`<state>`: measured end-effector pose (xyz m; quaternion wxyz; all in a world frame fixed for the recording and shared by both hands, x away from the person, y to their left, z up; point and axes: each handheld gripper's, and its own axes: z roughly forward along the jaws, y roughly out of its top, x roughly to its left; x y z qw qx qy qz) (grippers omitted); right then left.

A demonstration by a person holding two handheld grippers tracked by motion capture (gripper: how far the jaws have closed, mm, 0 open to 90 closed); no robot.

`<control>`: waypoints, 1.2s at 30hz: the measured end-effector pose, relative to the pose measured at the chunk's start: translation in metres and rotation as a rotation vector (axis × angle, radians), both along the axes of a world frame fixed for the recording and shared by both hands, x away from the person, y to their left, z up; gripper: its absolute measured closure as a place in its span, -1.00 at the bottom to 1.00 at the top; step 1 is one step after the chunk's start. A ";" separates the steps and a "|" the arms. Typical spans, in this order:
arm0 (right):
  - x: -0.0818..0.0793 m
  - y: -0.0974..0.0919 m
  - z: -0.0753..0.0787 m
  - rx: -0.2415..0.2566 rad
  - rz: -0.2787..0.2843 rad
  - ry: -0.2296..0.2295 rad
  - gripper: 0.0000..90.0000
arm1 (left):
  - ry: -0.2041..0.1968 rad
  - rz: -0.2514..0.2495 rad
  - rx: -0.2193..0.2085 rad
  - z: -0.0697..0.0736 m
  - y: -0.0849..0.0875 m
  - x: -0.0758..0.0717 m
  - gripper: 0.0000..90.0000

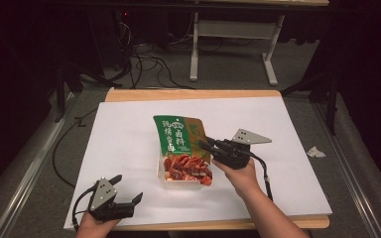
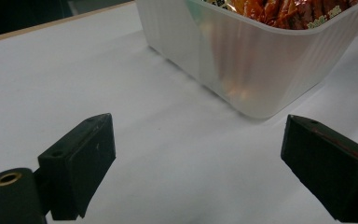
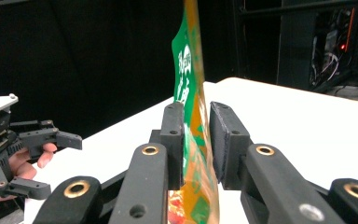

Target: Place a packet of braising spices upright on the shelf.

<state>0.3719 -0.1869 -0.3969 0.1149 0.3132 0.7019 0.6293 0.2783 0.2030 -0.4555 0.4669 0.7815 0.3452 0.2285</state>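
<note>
- Our right hand-held gripper [image 3: 196,140] pinches the green packet [image 1: 176,136]; we should keep it upright.
- Our left hand-held gripper [image 1: 128,188], wide open and empty, could steady the tub [image 2: 242,60].

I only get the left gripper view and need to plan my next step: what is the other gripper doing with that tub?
Observer: The right gripper is at the green sauce packet standing in the white tub, not on the tub itself.
Operator: Is it gripping the packet?
Observer: In the right gripper view its jaws flank the packet's edge, nearly closed; contact isn't certain.
Operator: Where's my gripper?
Observer: The left gripper, open, sits near the table's front edge, apart from the tub.
</note>
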 end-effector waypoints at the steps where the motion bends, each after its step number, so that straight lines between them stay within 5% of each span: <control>1: 0.003 -0.001 -0.002 -0.001 0.009 0.015 0.67 | 0.001 -0.002 0.001 0.000 0.000 0.000 -0.77; 18: 0.038 0.011 -0.010 -0.082 0.083 0.151 0.42 | 0.003 -0.012 0.014 -0.001 -0.002 0.001 -0.77; 32: 0.048 0.021 -0.003 -0.134 0.134 0.209 0.64 | -0.001 -0.013 0.015 -0.001 -0.003 0.000 -0.77; 36: 0.047 0.022 -0.003 -0.142 0.133 0.219 0.88 | -0.002 -0.014 0.017 -0.001 -0.003 0.000 -0.77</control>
